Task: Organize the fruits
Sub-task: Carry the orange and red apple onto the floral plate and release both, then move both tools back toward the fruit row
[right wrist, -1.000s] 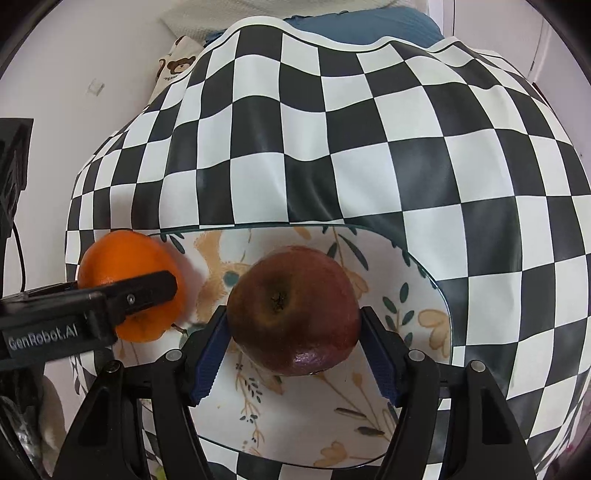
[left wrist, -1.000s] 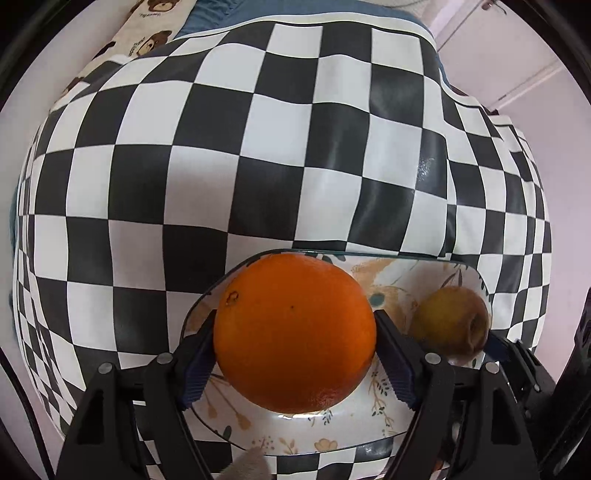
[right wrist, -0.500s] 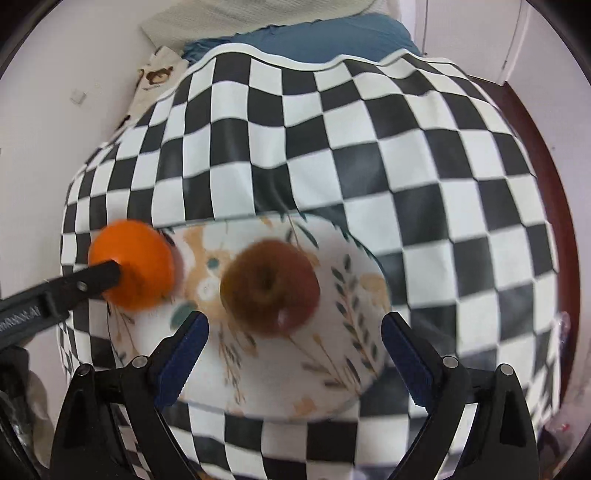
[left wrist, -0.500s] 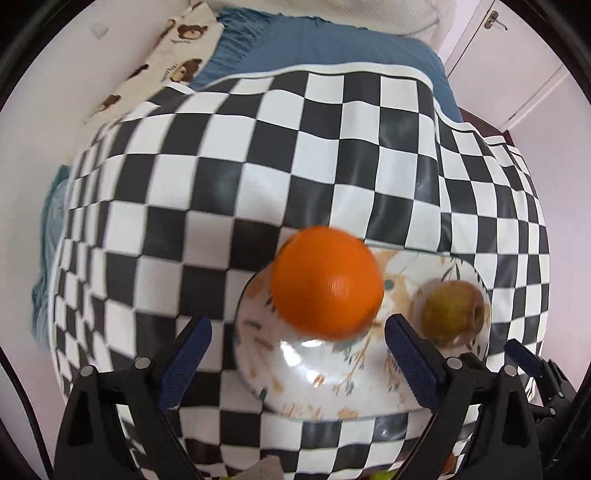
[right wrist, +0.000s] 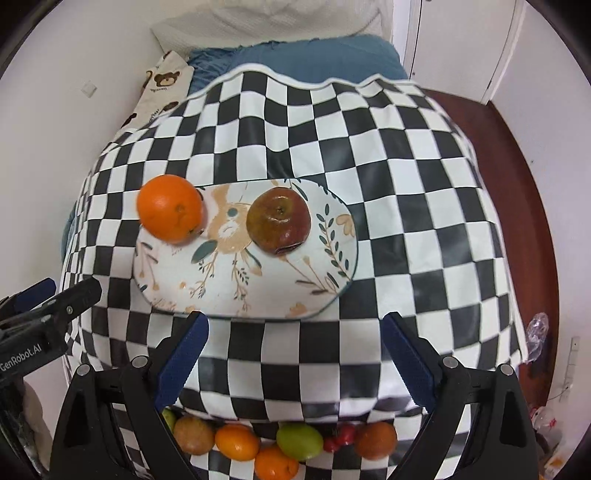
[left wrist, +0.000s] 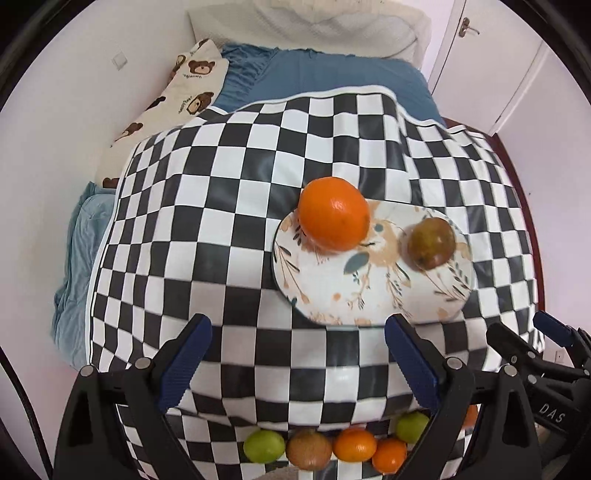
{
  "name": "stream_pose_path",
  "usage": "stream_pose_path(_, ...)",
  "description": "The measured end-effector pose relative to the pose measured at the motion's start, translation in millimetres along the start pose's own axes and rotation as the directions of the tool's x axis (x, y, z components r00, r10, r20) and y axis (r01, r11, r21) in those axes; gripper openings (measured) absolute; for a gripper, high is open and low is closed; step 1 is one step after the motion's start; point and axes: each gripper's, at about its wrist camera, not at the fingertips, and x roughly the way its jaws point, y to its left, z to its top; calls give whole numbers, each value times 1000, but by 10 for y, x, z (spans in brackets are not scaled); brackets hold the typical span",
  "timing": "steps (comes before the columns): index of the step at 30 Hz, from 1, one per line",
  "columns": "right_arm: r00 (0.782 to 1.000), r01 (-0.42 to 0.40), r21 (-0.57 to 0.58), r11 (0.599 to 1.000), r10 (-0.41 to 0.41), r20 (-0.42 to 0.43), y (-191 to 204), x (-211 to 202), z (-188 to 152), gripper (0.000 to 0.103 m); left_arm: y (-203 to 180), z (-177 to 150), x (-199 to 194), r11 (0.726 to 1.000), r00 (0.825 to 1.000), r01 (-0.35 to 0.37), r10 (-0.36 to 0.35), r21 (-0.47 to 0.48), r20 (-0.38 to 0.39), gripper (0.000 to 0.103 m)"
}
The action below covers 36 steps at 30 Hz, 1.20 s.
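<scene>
Both grippers hang above the checkered tablecloth (left wrist: 229,206), pointing steeply down, and neither holds anything. On the left gripper (left wrist: 297,360) the blue-padded fingers (left wrist: 184,363) are spread wide with only cloth showing between them. The right gripper (right wrist: 295,360) is spread just as wide, its pads (right wrist: 406,360) likewise apart over bare cloth.

On the cloth sits a white plate (right wrist: 258,291) painted with leaves and flowers. An orange (left wrist: 333,213) rests at the plate's far left rim, partly overhanging it. A reddish-green apple (right wrist: 279,220), stem hollow up, lies on the far right part of the plate, apart from the orange, with painted plate showing between the two.

Along the near edge of the cloth, below the grippers, lies a row of loose fruit (right wrist: 273,448): green ones, orange ones, brownish ones and something small and red.

Past the far edge of the cloth are blue bedding (left wrist: 332,77), a bear-print pillow (left wrist: 177,92) on the left and a white pillow (left wrist: 310,26).
</scene>
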Motion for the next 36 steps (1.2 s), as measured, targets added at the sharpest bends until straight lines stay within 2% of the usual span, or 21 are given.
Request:
stream_pose_path(11, 993, -3, 22, 1000, 0, 117, 219, -604, -345, 97, -174, -397, -819, 1000, 992, 7, -11, 28, 123, 96)
stream_pose_path(18, 979, -14, 39, 999, 5, 203, 228, -1067, -607, 97, -181, -582, -1072, 999, 987, 25, -28, 23, 159, 96)
stream_pose_path(23, 978, -49, 59, 997, 36, 207, 208, -1223, -789, 97, -160, -740, -1121, 999, 987, 29, -33, 27, 158, 96)
stream_pose_path(27, 984, -72, 75, 995, 59, 168, 187, -1150, -1014, 97, -90, -967, -959, 999, 994, 19, -23, 33, 109, 96)
stream_pose_path(30, 992, -76, 87, 993, 66, 111, 162, -957, -1213, 97, -38, -1173, -746, 999, 998, -12, 9, 53, 54, 102)
stream_pose_path(33, 997, -77, 109, 991, 76, 17, 116, -616, -1476, 97, 34, -1419, -450, 997, 999, -46, 47, 63, -20, 102)
stream_pose_path(36, 987, -115, 159, 981, 131, -96, 46, -167, -1771, 97, 112, -1657, -107, 996, 992, -60, 67, 64, -108, 102)
